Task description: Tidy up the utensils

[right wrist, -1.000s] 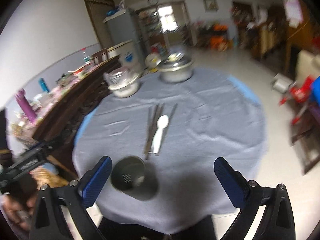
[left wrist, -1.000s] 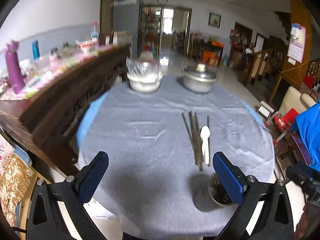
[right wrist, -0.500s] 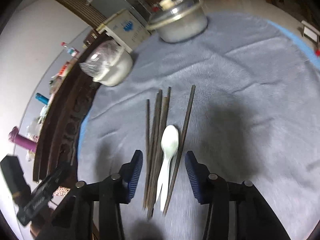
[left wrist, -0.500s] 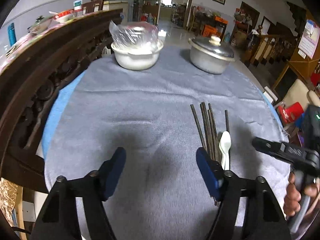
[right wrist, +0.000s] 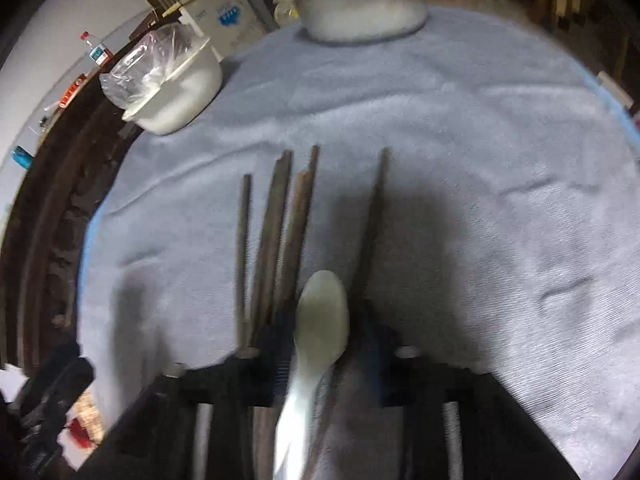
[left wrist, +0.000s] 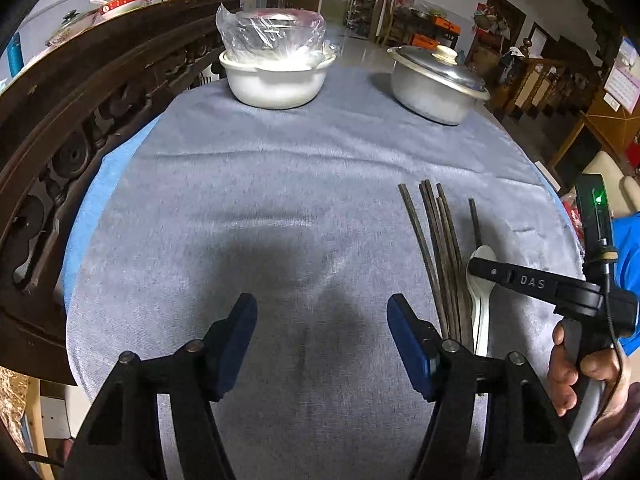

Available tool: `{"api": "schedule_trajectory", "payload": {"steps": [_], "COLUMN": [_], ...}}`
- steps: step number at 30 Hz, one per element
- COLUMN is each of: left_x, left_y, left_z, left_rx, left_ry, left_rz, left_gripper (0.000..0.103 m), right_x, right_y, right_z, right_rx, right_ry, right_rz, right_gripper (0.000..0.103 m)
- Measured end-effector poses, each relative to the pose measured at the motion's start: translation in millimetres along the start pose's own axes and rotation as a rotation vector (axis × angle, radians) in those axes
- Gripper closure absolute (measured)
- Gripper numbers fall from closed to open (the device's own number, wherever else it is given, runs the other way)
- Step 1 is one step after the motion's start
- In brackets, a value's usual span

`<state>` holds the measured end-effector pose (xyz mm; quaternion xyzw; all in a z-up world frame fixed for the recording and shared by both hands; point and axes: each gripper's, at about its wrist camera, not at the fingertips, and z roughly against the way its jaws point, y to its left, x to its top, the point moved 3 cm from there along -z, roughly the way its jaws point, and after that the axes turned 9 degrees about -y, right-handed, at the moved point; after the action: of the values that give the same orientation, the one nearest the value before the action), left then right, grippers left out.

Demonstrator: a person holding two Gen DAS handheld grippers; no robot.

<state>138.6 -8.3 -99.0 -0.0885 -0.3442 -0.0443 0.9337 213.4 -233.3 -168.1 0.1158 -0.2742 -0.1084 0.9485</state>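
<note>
Right gripper (right wrist: 322, 354) down on the grey cloth (left wrist: 280, 216), fingers closed around the white spoon (right wrist: 320, 312), dark chopsticks (right wrist: 276, 232) just left of it. Left gripper (left wrist: 322, 336) spread wide, holding nothing, near edge.

The left wrist camera looks forward and down along its gripper (left wrist: 320, 332) across the grey tablecloth (left wrist: 280, 200), with the lidded metal pot (left wrist: 436, 84) at the far edge. The right wrist camera sits far nearer the cloth (right wrist: 480, 160), almost on the white spoon (right wrist: 322, 316), facing the same pot (right wrist: 360, 8). Both views share the chopsticks (left wrist: 436, 240), spoon and pot.
</note>
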Motion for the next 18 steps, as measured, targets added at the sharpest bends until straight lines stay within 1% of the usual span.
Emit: {"api": "schedule_trajectory", "payload": {"steps": [1, 2, 4, 6, 8, 10, 12, 16, 18], "left_x": [-1, -1, 0, 2, 5, 8, 10, 15, 18], "left_y": [0, -1, -3, -9, -19, -32, -46, -82, -95], "left_z": [-1, -1, 0, 0, -2, -6, -13, -39, -49], "left_rx": [0.0, -0.003, -0.013, -0.019, -0.03, -0.044, -0.055, -0.106, -0.13], "left_ry": [0.001, 0.003, 0.002, -0.009, -0.016, -0.018, -0.014, 0.011, 0.01], "left_rz": [0.0, 0.001, 0.001, -0.018, -0.038, -0.061, -0.087, -0.163, -0.19], "left_gripper": [0.034, 0.034, 0.034, 0.034, 0.034, 0.034, 0.034, 0.034, 0.034], "right_x": [-1, -1, -4, -7, -11, -14, -15, -18, -19], "right_y": [-2, -6, -14, -27, -41, -58, -67, -82, -87], "right_z": [1, 5, 14, 26, 33, 40, 42, 46, 45], "right_rx": [0.007, 0.029, 0.057, 0.068, 0.09, 0.104, 0.104, 0.122, 0.126], "right_ry": [-0.004, -0.016, -0.033, -0.071, -0.089, -0.109, -0.122, -0.114, -0.111], "right_rz": [-0.002, -0.028, -0.057, -0.071, -0.106, -0.15, -0.162, -0.196, -0.206], "right_gripper": [0.091, 0.093, 0.093, 0.093, 0.093, 0.093, 0.093, 0.093, 0.093]}}
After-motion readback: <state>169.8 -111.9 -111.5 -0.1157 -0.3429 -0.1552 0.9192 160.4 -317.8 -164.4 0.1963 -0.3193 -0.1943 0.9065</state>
